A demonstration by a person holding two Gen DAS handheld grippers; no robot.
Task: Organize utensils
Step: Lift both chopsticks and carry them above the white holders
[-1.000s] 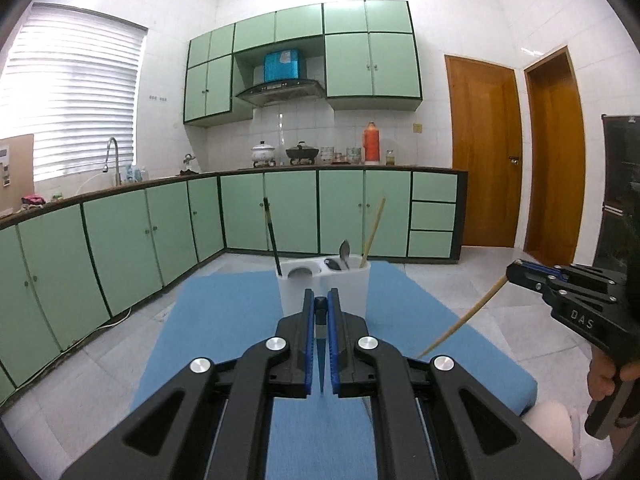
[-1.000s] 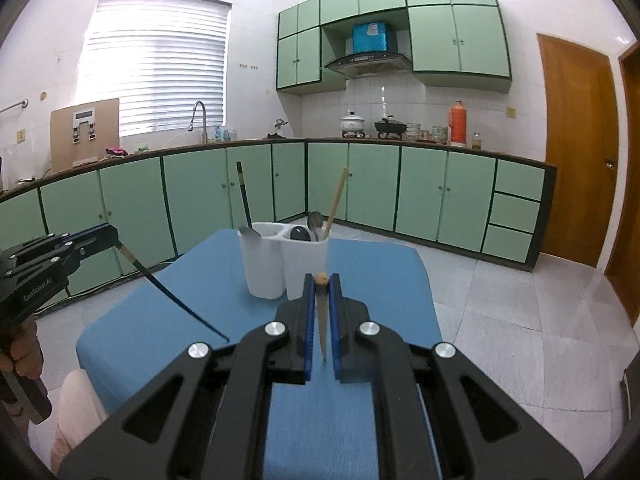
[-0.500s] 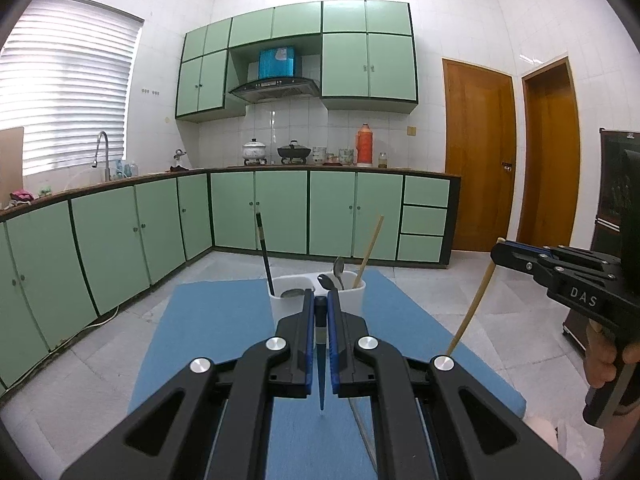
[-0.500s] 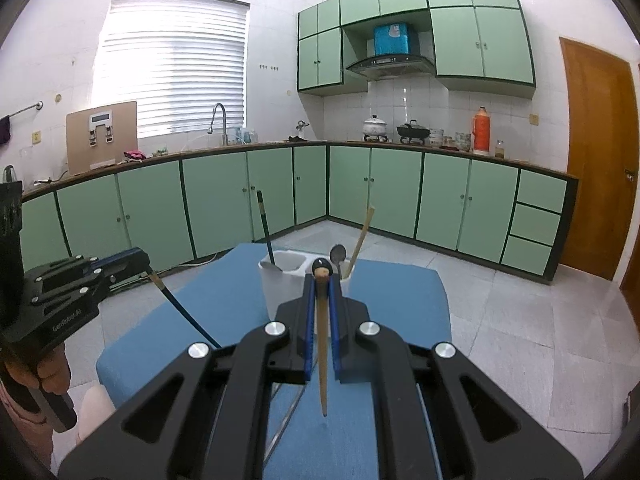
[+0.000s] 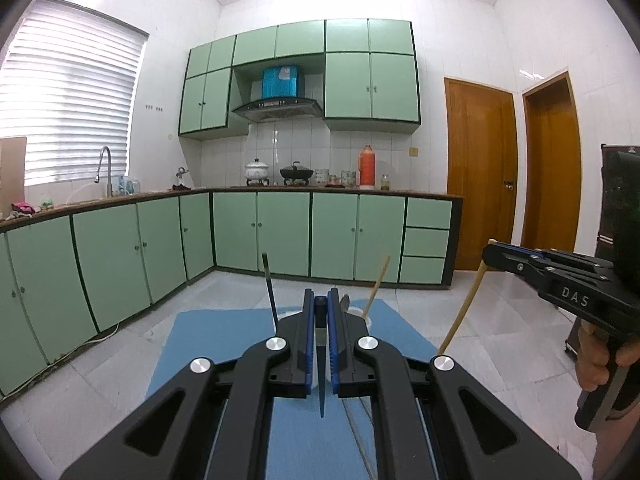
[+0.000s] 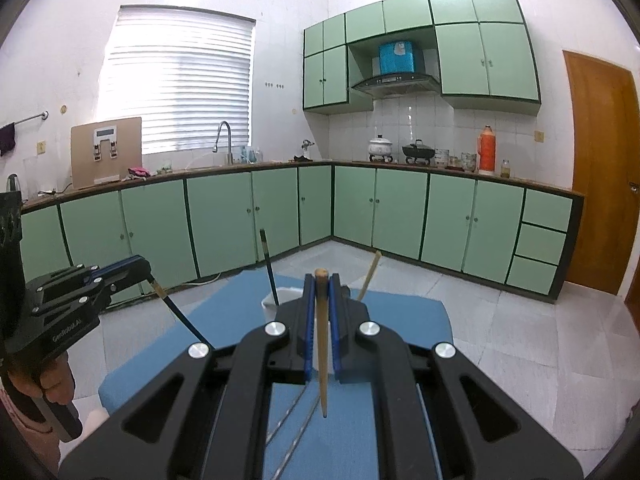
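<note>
At the left we see our left black two-finger gripper [image 5: 321, 312] pinching a dark blue tapered chopstick [image 5: 321, 364], tip hanging down over the blue cloth-covered table [image 5: 208, 340]. Just beyond it stands the white utensil holder [image 6: 285, 296], with a dark chopstick [image 6: 269, 268] and a pale wooden one [image 6: 370, 274] leaning inside. To the right, our right black gripper [image 6: 320, 292] clamps a light wooden chopstick [image 6: 321, 344].

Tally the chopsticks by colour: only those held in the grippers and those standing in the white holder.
Dark: 2, the held dark chopstick in the left gripper and the standing dark chopstick in the white holder.
Light wooden: 2, the held light chopstick in the right gripper and the standing light chopstick in the holder.
Total: 4
</note>
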